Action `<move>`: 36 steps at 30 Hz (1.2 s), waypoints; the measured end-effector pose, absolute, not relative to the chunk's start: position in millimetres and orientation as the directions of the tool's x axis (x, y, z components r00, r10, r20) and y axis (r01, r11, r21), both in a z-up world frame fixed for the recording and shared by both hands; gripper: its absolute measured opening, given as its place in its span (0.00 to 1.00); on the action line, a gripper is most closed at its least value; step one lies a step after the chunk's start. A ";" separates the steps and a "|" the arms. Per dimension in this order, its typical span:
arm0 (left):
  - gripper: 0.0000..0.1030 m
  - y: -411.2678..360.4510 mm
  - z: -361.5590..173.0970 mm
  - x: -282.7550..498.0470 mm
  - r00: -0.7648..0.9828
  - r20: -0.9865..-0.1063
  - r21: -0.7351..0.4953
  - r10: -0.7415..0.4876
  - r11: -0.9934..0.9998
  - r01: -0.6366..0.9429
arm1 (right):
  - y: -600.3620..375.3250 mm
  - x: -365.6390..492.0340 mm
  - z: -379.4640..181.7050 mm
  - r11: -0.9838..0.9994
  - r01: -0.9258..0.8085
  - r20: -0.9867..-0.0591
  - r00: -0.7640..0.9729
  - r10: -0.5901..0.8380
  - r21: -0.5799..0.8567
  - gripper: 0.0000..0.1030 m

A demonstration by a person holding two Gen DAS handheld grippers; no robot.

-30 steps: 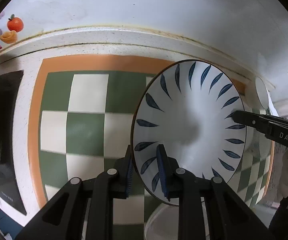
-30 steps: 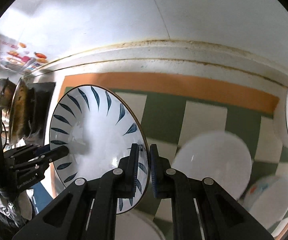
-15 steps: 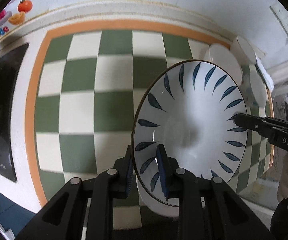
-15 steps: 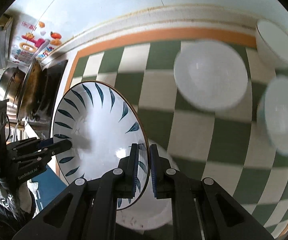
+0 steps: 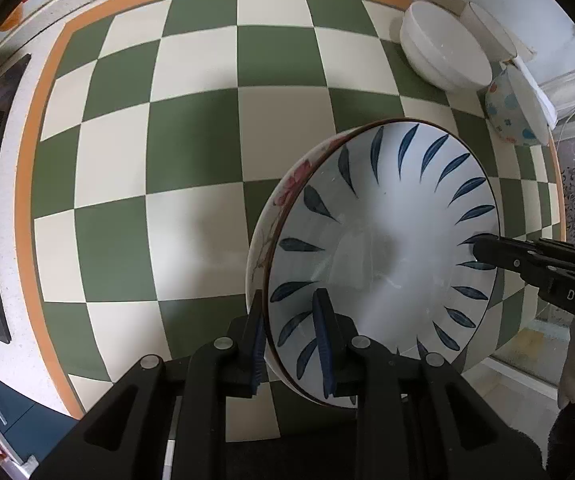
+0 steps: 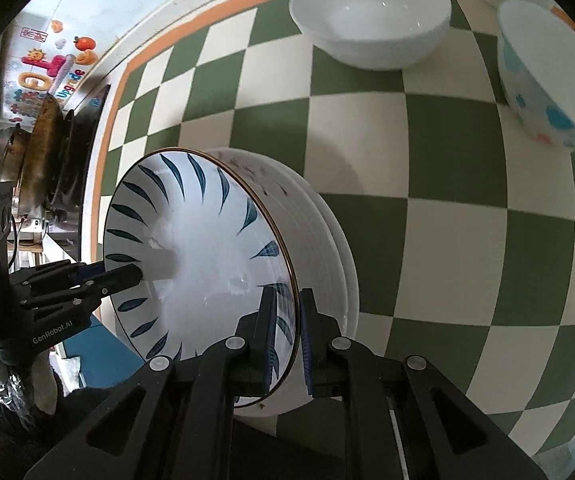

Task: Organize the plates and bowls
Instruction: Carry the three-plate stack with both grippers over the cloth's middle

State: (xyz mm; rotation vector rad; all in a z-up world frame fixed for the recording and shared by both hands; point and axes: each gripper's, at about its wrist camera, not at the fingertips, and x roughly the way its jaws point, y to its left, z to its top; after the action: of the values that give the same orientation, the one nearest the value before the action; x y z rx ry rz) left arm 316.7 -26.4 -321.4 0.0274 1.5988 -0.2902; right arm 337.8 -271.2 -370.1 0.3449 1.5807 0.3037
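A white plate with blue leaf marks (image 5: 387,240) is held by both grippers at opposite rims. My left gripper (image 5: 289,342) is shut on its near rim in the left wrist view. My right gripper (image 6: 287,332) is shut on the opposite rim, where the blue-leaf plate (image 6: 191,256) fills the left of the right wrist view. The plate sits just above a stack of white plates (image 6: 323,240), a floral-edged one (image 5: 287,196) on top. Whether it touches the stack I cannot tell.
All stands on a green and cream checked mat (image 5: 191,128). A white bowl (image 6: 371,16) and a white bowl with blue spots (image 6: 547,80) stand at the far right. A stove with pans (image 6: 43,160) is at the left. The counter edge is near.
Both grippers have tilted down and lowered the blue-leaf plate toward the stack of plates. The bowls at the back now show nearer in the right wrist view.
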 end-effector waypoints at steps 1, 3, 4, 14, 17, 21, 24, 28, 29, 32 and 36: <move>0.20 -27.3 -323.2 314.5 -0.056 -0.986 -0.167 -0.159 0.966 0.198 | -271.6 336.8 -372.0 0.917 0.034 -0.917 -0.029 0.397 0.396 0.12; 0.20 -28.8 -327.5 312.2 -0.065 -0.986 -0.164 -0.154 0.966 0.198 | -270.4 335.8 -375.8 0.922 0.032 -0.921 -0.036 0.387 0.386 0.12; 0.20 -30.5 -328.9 311.9 -0.068 -0.986 -0.163 -0.152 0.966 0.201 | -270.2 335.0 -376.3 0.925 0.031 -0.924 -0.034 0.380 0.379 0.13; 0.20 -32.5 -336.7 313.0 -0.077 -0.986 -0.163 -0.151 0.967 0.195 | -265.2 340.0 -381.4 0.931 0.064 -0.932 -0.042 0.361 0.358 0.13; 0.21 -31.0 -337.4 314.9 -0.082 -0.985 -0.165 -0.153 0.969 0.186 | -267.5 337.6 -381.0 0.930 0.077 -0.931 -0.034 0.363 0.360 0.13; 0.21 -28.0 -338.9 317.4 -0.095 -0.983 -0.174 -0.160 0.970 0.167 | -268.0 335.8 -380.0 0.932 0.086 -0.934 -0.027 0.355 0.352 0.13; 0.21 -25.4 -338.7 319.1 -0.100 -0.982 -0.172 -0.157 0.972 0.158 | -268.5 336.0 -379.4 0.933 0.097 -0.936 -0.031 0.352 0.347 0.14; 0.21 -24.3 -338.2 320.2 -0.103 -0.983 -0.169 -0.155 0.975 0.145 | -269.1 338.6 -378.1 0.931 0.112 -0.934 -0.041 0.355 0.348 0.16; 0.21 -23.3 -338.1 320.7 -0.103 -0.982 -0.170 -0.157 0.975 0.140 | -270.2 339.6 -377.7 0.928 0.118 -0.932 -0.041 0.360 0.353 0.16; 0.21 -20.8 -336.4 320.6 -0.096 -0.984 -0.159 -0.147 0.978 0.133 | -272.2 341.5 -374.4 0.926 0.124 -0.931 -0.038 0.363 0.356 0.16; 0.21 -20.4 -335.2 319.8 -0.087 -0.987 -0.143 -0.133 0.983 0.119 | -272.4 340.8 -373.8 0.927 0.113 -0.931 -0.043 0.363 0.357 0.16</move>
State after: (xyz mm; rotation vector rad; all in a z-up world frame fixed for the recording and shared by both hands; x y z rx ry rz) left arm 319.8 -20.4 -335.2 -0.0108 1.6444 -0.2093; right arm 340.8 -272.4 -373.8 0.3742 1.6128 0.2101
